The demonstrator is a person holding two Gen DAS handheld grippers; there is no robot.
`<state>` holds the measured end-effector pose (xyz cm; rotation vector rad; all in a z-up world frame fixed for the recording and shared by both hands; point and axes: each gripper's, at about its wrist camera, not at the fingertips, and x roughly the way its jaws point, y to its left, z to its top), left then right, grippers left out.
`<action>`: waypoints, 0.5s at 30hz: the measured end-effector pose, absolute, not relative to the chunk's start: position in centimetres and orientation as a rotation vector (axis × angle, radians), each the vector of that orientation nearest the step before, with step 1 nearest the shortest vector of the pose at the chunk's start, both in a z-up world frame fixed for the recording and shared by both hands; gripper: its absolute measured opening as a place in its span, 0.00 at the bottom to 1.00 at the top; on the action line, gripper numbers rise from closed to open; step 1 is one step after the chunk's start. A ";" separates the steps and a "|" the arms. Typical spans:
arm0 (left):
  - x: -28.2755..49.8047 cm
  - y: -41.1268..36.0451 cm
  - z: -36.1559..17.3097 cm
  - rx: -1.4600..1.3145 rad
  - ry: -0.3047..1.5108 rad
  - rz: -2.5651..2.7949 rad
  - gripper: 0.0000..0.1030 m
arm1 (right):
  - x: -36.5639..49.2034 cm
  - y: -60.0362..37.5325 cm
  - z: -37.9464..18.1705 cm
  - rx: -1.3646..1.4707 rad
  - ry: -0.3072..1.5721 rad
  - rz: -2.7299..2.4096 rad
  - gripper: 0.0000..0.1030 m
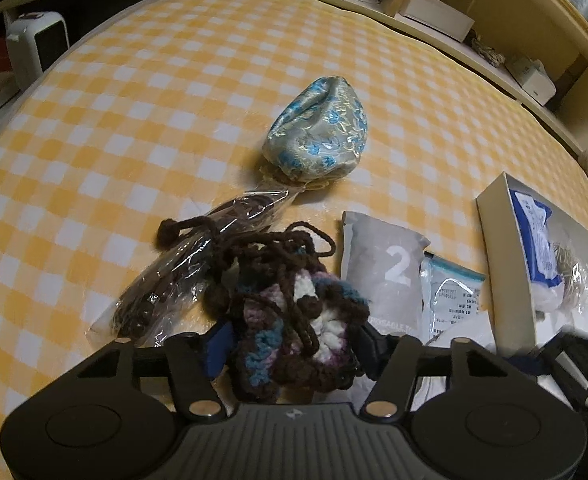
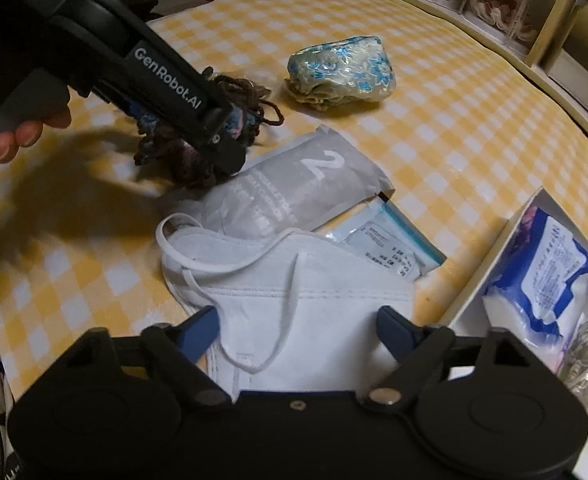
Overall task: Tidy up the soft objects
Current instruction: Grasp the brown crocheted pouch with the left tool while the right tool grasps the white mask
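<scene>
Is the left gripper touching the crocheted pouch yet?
Touching. In the left wrist view the left gripper has the crocheted pouch pressed between both blue fingers, with no gap at either side.

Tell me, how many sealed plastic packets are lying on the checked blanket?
3: a grey packet marked 2, a blue-edged packet partly under the white face mask, and a clear wrapper beside the crochet pouch. More may be hidden.

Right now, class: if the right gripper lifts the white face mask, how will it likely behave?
The white face mask looks thin and folded, so it will probably flop and feel light. Its ear loops lie loose and may dangle or snag. The right gripper stands open over it.
</scene>
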<state>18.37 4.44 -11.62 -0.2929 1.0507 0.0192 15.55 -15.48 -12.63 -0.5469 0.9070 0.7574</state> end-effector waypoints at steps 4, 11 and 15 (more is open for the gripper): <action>18.2 4.2 -11.6 -0.269 1.042 0.017 0.54 | 15.1 -15.3 -12.7 -0.515 0.941 0.829 0.38; 17.3 4.1 -10.9 -0.271 1.005 0.005 0.49 | 14.0 -14.6 -12.8 -0.505 0.946 0.846 0.09; 16.7 4.4 -10.1 -0.280 0.966 0.002 0.49 | 13.9 -14.8 -12.7 -0.471 0.944 0.840 0.03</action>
